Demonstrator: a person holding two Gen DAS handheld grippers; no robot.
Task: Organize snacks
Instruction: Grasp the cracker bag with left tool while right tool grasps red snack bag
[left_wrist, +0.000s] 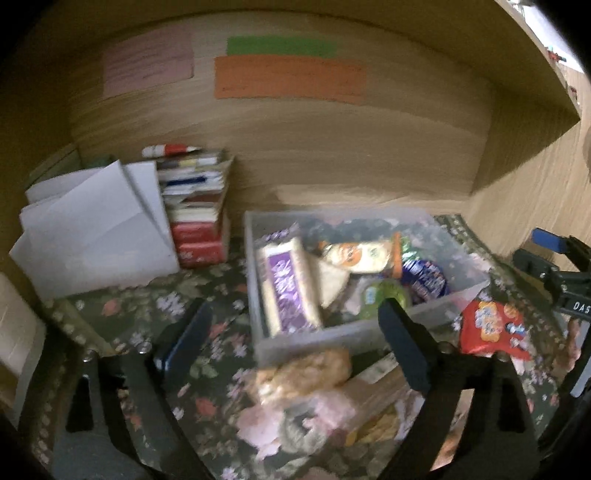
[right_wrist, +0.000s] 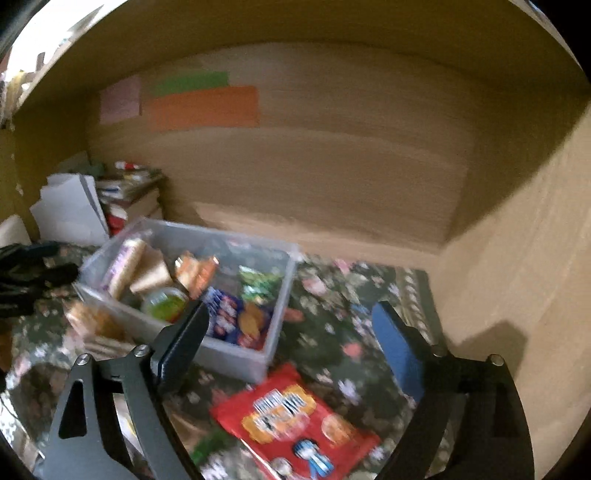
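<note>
Right claw (right_wrist: 291, 343) spread, empty, above red snack bag (right_wrist: 295, 417); left claw (left_wrist: 295, 332) also spread. Drop straight, pinch bag mid-body, lift into clear bin (right_wrist: 273, 343), avoid rim.

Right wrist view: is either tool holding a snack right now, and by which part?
Nothing is held. The right tool is open above the red snack packet on the floral cloth; the left tool is open by the clear plastic bin.

Surface: floral cloth (right_wrist: 332, 332) spread over wooden alcove floor.
Centre: clear bin (left_wrist: 332, 338) of snacks.
Near edge: red packet (right_wrist: 295, 417), biscuit pack (left_wrist: 306, 373).
Back left: stacked boxes (left_wrist: 197, 206), white papers (left_wrist: 96, 236).
</note>
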